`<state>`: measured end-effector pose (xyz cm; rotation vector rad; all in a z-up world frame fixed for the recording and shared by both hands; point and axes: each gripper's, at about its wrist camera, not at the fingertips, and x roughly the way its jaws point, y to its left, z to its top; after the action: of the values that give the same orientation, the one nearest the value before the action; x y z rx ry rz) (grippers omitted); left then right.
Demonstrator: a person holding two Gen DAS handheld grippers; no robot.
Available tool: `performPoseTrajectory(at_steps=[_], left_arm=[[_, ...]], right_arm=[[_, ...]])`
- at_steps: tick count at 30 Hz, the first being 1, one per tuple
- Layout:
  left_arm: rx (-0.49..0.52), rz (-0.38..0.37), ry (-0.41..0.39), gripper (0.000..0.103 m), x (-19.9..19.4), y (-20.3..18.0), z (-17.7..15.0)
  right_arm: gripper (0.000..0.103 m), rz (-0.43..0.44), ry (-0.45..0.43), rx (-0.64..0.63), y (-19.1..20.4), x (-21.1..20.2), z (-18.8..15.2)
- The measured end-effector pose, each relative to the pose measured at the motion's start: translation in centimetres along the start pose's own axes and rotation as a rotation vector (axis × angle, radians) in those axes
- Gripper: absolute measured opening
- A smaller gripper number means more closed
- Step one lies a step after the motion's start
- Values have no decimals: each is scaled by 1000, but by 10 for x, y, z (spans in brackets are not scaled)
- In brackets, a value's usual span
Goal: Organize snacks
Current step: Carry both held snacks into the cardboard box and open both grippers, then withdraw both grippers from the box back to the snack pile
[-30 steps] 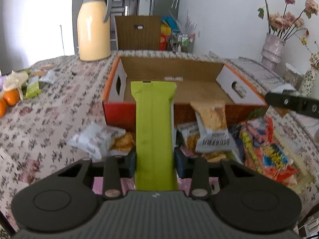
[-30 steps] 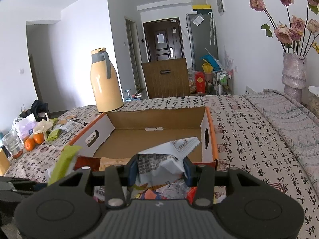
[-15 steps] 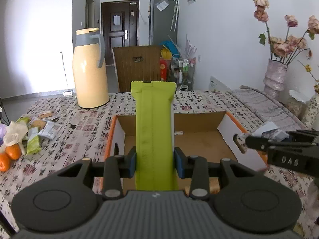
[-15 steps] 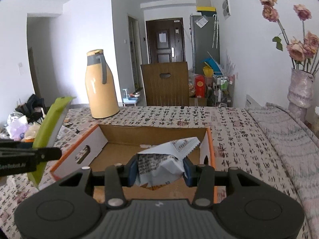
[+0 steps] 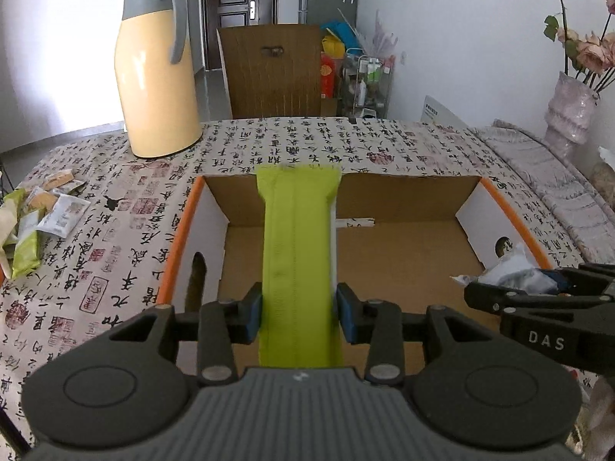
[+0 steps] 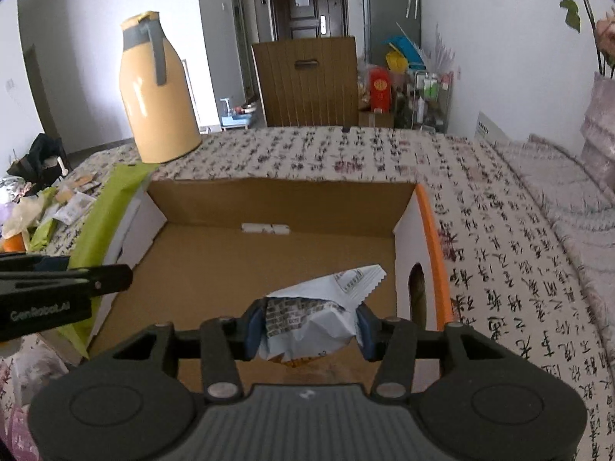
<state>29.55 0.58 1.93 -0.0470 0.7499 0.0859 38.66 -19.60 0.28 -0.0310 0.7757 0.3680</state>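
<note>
Left wrist view: the green snack packet (image 5: 298,253) was seen at frame centre between the left gripper (image 5: 299,317) pads, over the open cardboard box (image 5: 415,269); its jaws had just been opening, with a gap showing at the right pad. The crumpled white snack packet (image 6: 313,319) was seen low in the right wrist view between the right gripper (image 6: 309,324) pads, whose jaws had just been opening, and whether it was still pinched could not be told.

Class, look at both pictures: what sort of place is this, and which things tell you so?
Most likely a lived-in home, a dining or living area. A patterned tablecloth covers the table, a yellow thermos jug stands on it, and a vase of flowers sits by the wall.
</note>
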Motion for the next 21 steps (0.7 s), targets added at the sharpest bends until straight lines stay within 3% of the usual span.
performPoseTrajectory(at_steps=[2, 4, 6, 7, 10, 21], left_arm=[[-6, -6, -21, 53, -4, 4, -1], [-17, 4, -54, 83, -11, 8, -2], [-21, 19, -95, 96, -21, 11, -3], [-22, 26, -108, 103, -25, 12, -3], [-27, 22, -150, 103, -40, 16, -8], [-38, -5, -278, 103, -104, 25, -48]], right_arm=[[61, 0, -9, 3, -2, -1, -2], [69, -1, -26, 8, -5, -7, -3], [87, 2, -51, 10, -8, -16, -6], [91, -1, -65, 10, -9, -20, -6], [103, 1, -107, 9, -12, -37, -12], [103, 16, -274, 7, -9, -109, -50]])
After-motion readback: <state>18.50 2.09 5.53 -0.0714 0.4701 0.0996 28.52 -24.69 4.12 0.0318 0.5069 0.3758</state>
